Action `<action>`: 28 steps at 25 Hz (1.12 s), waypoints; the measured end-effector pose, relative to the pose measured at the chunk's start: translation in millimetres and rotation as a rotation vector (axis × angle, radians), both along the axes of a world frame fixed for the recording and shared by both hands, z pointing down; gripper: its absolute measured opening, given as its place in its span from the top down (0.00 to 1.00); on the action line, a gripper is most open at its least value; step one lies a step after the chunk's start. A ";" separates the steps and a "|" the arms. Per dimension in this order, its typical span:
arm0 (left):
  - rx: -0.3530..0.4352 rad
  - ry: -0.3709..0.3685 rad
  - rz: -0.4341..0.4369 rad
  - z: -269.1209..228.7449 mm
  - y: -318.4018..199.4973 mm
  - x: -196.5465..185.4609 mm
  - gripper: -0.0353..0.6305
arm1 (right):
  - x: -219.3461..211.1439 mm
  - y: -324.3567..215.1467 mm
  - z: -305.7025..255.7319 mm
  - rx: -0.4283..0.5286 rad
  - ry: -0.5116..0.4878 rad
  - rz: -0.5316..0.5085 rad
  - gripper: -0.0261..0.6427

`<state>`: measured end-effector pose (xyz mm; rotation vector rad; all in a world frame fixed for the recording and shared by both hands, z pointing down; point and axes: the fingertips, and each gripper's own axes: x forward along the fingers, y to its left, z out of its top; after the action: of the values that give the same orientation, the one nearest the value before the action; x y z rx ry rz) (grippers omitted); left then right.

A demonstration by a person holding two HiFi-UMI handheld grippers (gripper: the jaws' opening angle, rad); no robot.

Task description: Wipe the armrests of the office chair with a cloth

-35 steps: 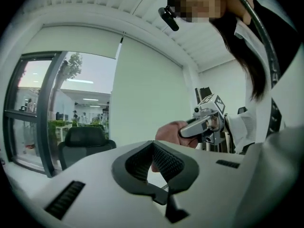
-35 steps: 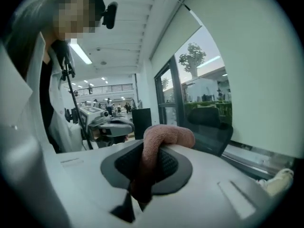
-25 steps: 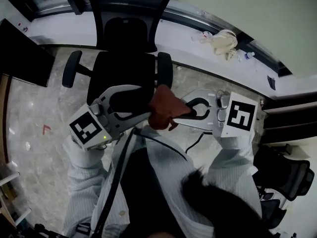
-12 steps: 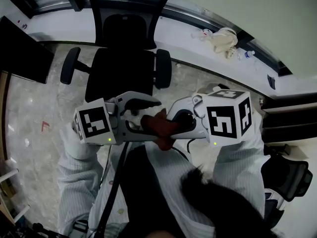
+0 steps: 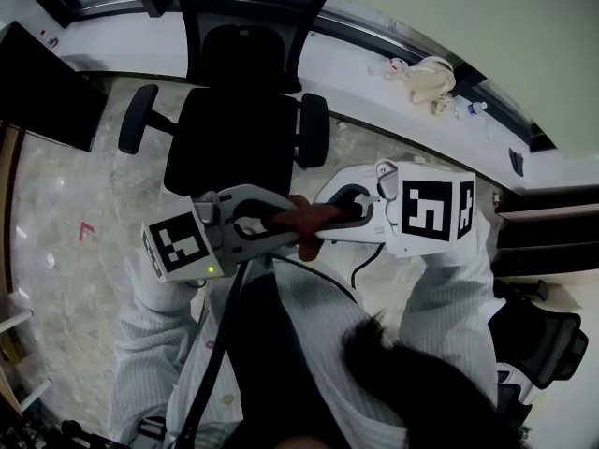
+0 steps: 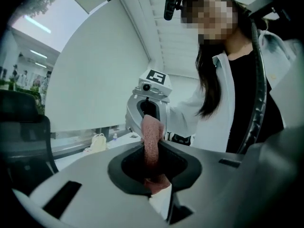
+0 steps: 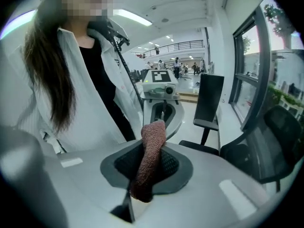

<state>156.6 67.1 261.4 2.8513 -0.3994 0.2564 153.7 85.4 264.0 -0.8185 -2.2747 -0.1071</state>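
A reddish-brown cloth [image 5: 304, 221] is bunched between the two grippers, held in front of my chest. The left gripper [image 5: 281, 223] has its jaws closing, and in the left gripper view the cloth [image 6: 152, 141] runs up through their narrow gap, pinched. The right gripper [image 5: 326, 223] faces it and is shut on the cloth [image 7: 151, 156] too. The black office chair [image 5: 229, 138] stands beyond the grippers, apart from them. Its left armrest [image 5: 138, 118] and right armrest [image 5: 313, 129] are untouched.
A white window ledge [image 5: 346, 59] runs behind the chair and carries a cream bag [image 5: 426, 78] and a small bottle [image 5: 473, 108]. A dark desk [image 5: 42, 92] is at the far left. Another black chair [image 5: 552, 335] stands at the lower right.
Both grippers drew in toward my body and turned to face each other. The left jaws spread wide around the cloth hanging from the right gripper, then closed on it.
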 end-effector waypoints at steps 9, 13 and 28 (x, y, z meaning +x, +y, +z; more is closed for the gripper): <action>0.021 0.024 -0.742 6.5 -56.1 -129.2 0.87 | -41.4 -101.6 -12.5 0.024 -0.421 0.663 0.88; 0.085 -0.005 -1.020 4.8 -48.4 -202.1 0.87 | -59.1 -114.5 -4.2 0.041 -0.491 0.846 0.91; 0.167 -0.025 -1.784 -20.0 95.4 -406.6 0.87 | -129.6 -99.9 -7.4 -0.088 -0.578 0.883 0.96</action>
<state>-250.0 162.5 241.5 1.5401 -2.5637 -0.1253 24.1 -14.5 256.6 0.2835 -2.9895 0.1885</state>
